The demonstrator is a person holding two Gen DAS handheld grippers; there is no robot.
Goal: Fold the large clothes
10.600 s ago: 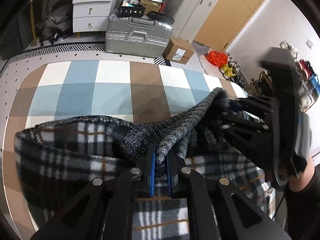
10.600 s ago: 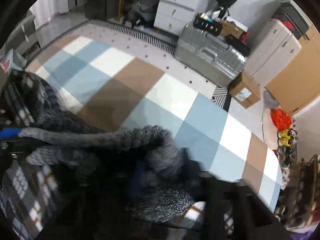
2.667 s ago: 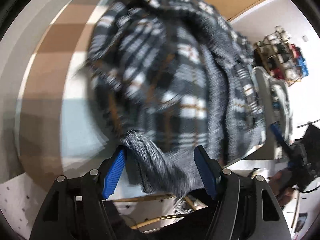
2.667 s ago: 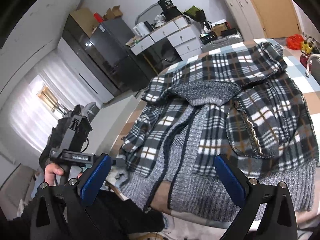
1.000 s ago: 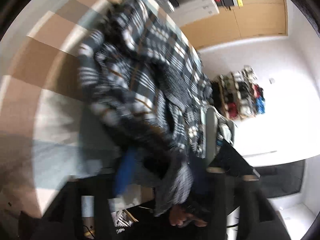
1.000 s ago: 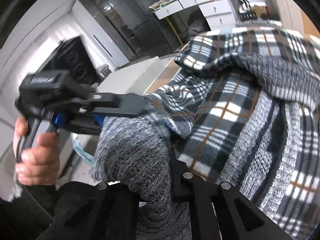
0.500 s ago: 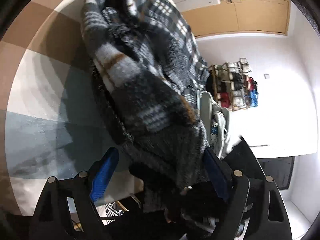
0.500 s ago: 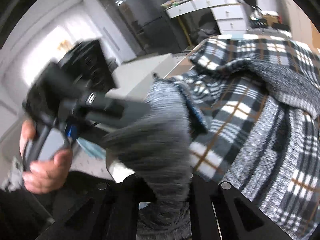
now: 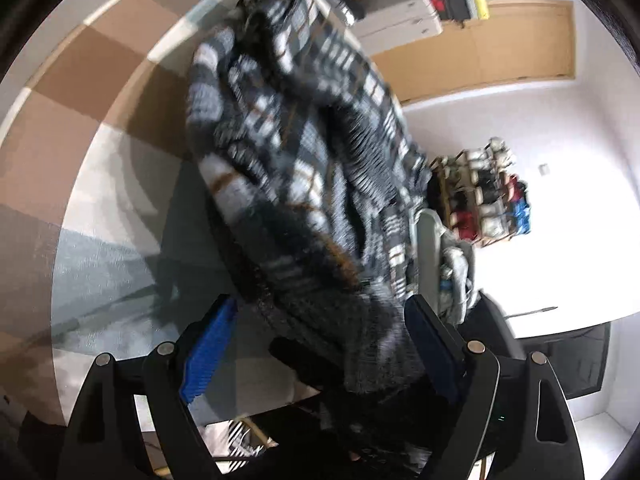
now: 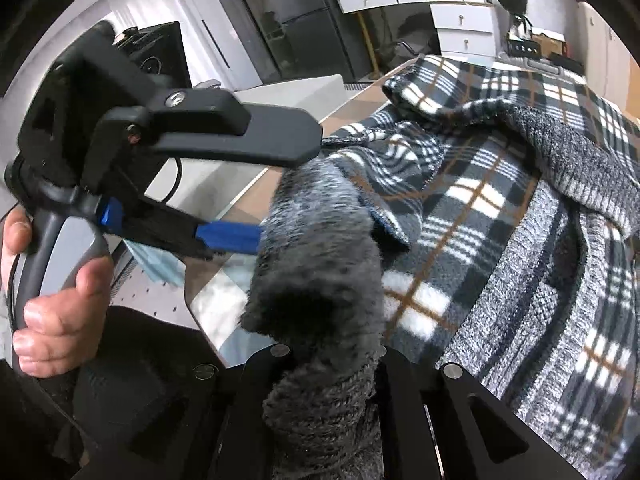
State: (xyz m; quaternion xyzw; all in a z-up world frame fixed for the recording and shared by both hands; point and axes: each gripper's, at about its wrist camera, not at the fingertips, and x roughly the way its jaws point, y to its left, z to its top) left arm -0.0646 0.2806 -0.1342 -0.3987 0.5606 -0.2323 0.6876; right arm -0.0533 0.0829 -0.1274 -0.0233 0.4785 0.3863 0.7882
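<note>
item: plaid jacket (image 10: 480, 208), large, fleece check in dark grey, white and tan, with grey ribbed knit cuff and hem. we find it lying bunched across the checked table (image 9: 100, 128), one end near the front edge, folds rumpled, no clean crease to be seen.

item: right gripper (image 10: 332, 364). we record its jaws pinched tight on the grey knit cuff (image 10: 320, 280), which rises as a thick roll out of the narrow gap between the fingers.

item: left gripper (image 9: 320, 344). jaws stand wide; in the left wrist view the blue pads (image 9: 208, 352) sit either side of the hanging cloth, apart from it as far as the blur allows us to judge. in the right wrist view we see it come in from the side, one blue pad just beside the lifted cuff, a bare hand (image 10: 52, 312) on its handle.

condition of the work: we judge it early. the garment is neither spread flat nor squared; a sleeve end is merely raised. left to do, by our estimate: secure a second hold, lay the sleeve over the body, fold the body, smooth.

background: drawers, fridge, shelf of shoes; not part of the lot.
</note>
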